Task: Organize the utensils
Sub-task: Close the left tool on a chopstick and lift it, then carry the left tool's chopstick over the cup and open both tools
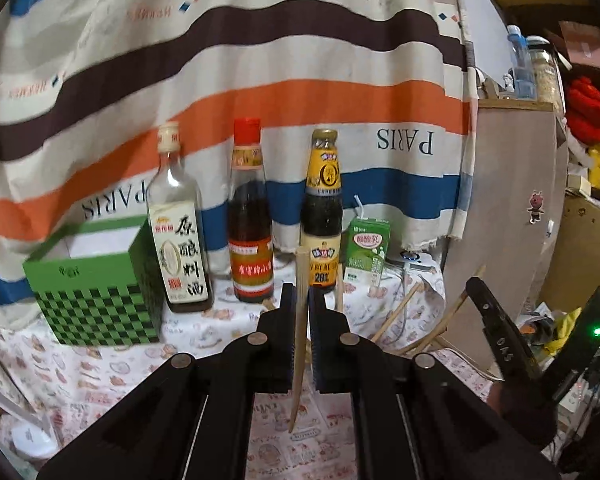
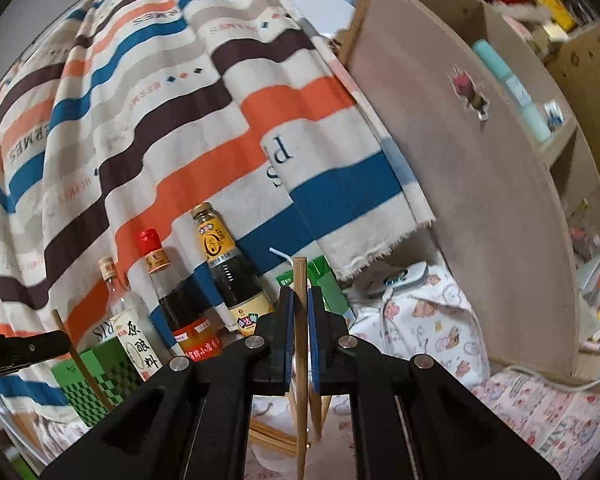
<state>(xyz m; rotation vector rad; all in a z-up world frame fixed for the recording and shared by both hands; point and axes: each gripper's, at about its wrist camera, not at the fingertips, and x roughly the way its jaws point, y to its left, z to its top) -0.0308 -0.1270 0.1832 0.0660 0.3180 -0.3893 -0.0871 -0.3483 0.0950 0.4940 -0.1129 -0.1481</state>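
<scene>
**Both grippers clamped, one chopstick each**

Left gripper [image 1: 300,300]: pads are closed on a chopstick [image 1: 299,320], held near upright, square end up, thin tip hanging below the jaws above the patterned tablecloth [image 1: 100,368]. Right gripper [image 2: 300,300]: likewise clenched on a second chopstick [image 2: 300,360], round end up, shaft running down between the blue pad edges and out below the fingers.

Loose chopsticks [image 1: 396,312] are seen lying on the cloth to the right of the left gripper, some crossed over one another; more are seen under the right gripper [image 2: 272,436]. Their count cannot be told.

Behind the held sticks, three bottles are lined up at the back of the table: a clear bottle [image 1: 180,232] with a white label, a red-capped bottle [image 1: 249,216], and a dark sauce bottle [image 1: 322,208] with a yellow neck. A green carton [image 1: 366,252] with a straw is set just right of the sauce bottle. A green checkered box [image 1: 96,296], open at the top, is placed left of the clear bottle, just beside it.

A striped cloth [image 1: 260,60] is hung behind the row. A wooden shelf panel [image 2: 480,200] is seen at right. In the right wrist view the left gripper's body is visible at the left edge, with its chopstick in front of the box.
</scene>
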